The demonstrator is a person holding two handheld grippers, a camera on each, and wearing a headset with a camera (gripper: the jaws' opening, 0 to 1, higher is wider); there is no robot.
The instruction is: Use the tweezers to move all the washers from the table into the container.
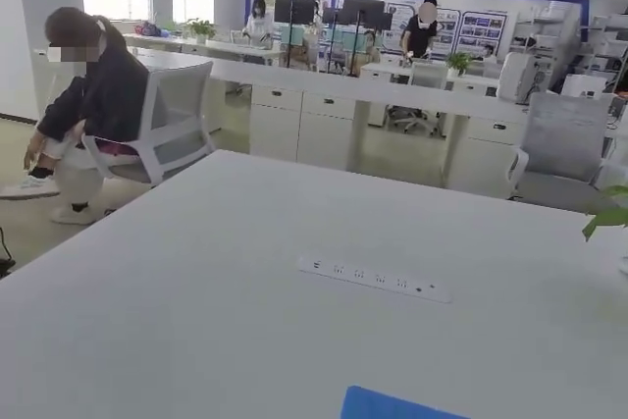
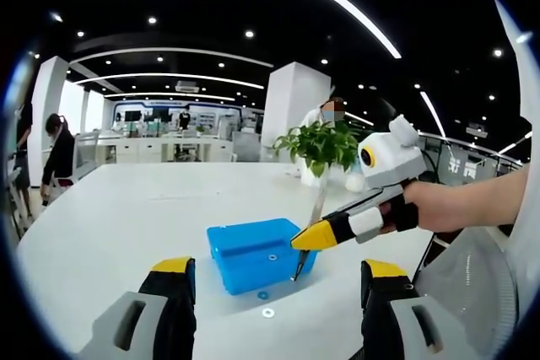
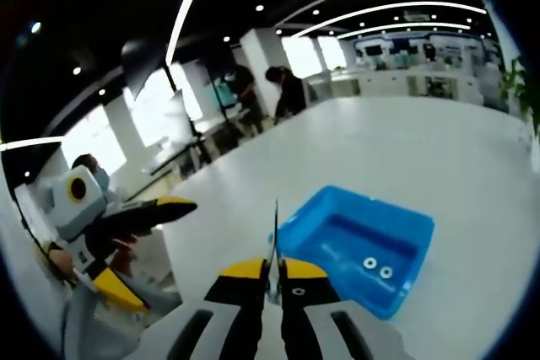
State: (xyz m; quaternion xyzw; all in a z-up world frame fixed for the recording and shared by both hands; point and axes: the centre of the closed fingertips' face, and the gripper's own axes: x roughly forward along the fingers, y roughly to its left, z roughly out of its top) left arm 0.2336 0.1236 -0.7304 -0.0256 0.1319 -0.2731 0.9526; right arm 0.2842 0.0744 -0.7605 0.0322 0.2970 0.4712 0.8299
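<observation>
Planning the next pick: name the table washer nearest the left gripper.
The pale washer, lowest in the left gripper view; the other table washer lies just beyond it, closer to the blue container.

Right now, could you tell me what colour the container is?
The container is blue, seen best in the right gripper view.

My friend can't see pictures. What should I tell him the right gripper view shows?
The right gripper pinches thin tweezers, which point up toward a blue container on a white table, with two washers lying inside it. The left gripper hangs open at the left, and people stand far behind.
</observation>
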